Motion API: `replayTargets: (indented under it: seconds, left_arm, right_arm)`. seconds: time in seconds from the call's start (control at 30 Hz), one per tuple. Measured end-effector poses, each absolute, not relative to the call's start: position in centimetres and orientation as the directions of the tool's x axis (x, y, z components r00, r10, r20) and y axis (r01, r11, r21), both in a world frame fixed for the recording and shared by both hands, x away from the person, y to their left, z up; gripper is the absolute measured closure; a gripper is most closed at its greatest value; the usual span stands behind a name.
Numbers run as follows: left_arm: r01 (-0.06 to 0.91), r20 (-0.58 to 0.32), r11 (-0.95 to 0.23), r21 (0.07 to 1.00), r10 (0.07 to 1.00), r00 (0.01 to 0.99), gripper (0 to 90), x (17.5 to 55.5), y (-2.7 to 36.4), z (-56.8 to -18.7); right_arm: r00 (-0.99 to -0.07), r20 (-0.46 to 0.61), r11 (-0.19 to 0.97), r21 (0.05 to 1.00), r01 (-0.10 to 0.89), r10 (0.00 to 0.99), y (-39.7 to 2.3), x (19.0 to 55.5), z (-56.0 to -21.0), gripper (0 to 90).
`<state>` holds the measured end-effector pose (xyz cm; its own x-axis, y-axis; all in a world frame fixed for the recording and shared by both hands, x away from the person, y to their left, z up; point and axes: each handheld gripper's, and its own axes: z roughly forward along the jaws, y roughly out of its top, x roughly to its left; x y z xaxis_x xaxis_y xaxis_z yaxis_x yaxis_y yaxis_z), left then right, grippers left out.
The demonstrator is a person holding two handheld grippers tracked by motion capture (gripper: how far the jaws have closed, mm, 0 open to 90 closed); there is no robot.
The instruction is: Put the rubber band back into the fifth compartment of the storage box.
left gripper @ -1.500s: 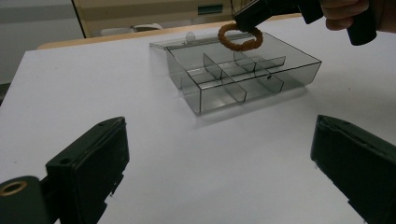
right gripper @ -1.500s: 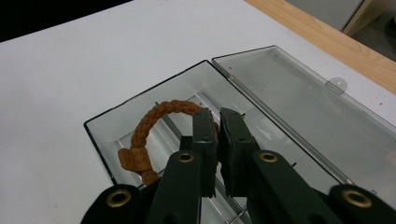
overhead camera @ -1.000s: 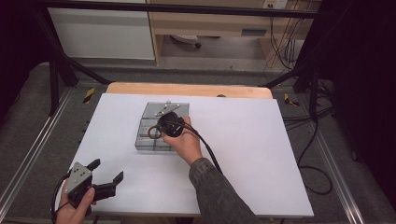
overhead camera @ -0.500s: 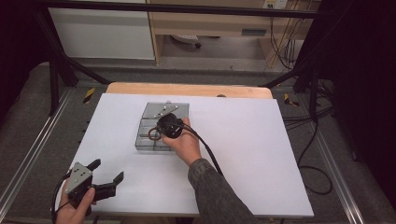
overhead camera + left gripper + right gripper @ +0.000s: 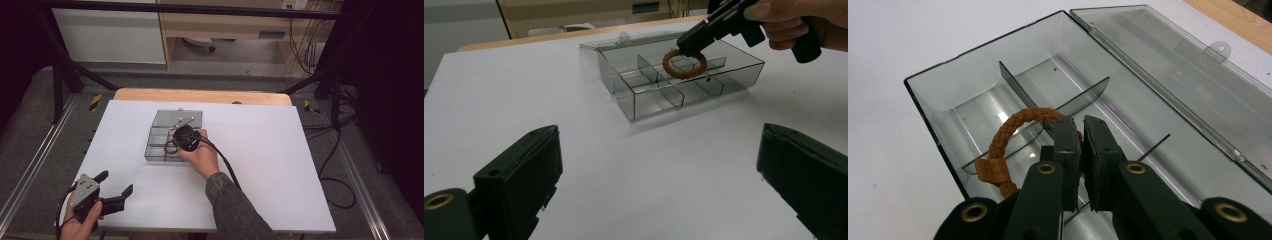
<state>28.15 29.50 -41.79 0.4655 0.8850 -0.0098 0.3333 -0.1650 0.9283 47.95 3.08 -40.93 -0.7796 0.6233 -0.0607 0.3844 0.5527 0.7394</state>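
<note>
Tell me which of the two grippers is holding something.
The right gripper, over the clear box: its jaws are shut on a brown braided ring. The left gripper has wide-open, empty jaws.

I work in a lab-style recording bay. My white table [image 5: 280, 165] stands inside a black frame [image 5: 60, 75], with cables [image 5: 335, 150] hanging just right of it and cabinets [image 5: 110, 35] beyond.

The right gripper [image 5: 176, 145] has edged the bracelet [image 5: 170, 147] slightly across the box [image 5: 165, 125].

A white tabletop [image 5: 280, 165] lies over a wooden board [image 5: 200, 95]. Grey floor [image 5: 30, 125] surrounds it. Black cables [image 5: 340, 150] trail at the right, and a pale cabinet [image 5: 110, 35] stands behind.
</note>
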Motion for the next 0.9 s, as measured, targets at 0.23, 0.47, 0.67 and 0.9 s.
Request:
replayTargets:
  seconds: [0.23, 0.47, 0.67, 0.9]
  left_arm:
    - [0.333, -0.008, -0.167, 0.928, 0.885, 0.466, 4.2, 28.1, 29.6, -41.8]
    - [0.333, -0.007, -0.168, 0.928, 0.884, 0.467, 4.2, 28.1, 29.5, -41.8]
    - [0.333, -0.010, -0.165, 0.928, 0.884, 0.467, 4.2, 28.1, 29.5, -41.8]
    - [0.332, -0.005, -0.171, 0.928, 0.883, 0.469, 4.2, 28.1, 29.5, -41.7]
  right_arm:
    - [-0.781, -0.066, 0.566, 0.727, 0.389, 0.621, 2.8, 47.8, -41.3, 85.1]
    - [-0.782, -0.060, 0.566, 0.725, 0.393, 0.620, 2.7, 47.7, -41.6, 85.1]
    - [-0.782, -0.032, 0.555, 0.723, 0.412, 0.622, 2.7, 47.6, -41.7, 75.9]
    - [-0.771, 0.002, 0.499, 0.762, 0.414, 0.637, 1.9, 47.2, -41.0, 76.4]
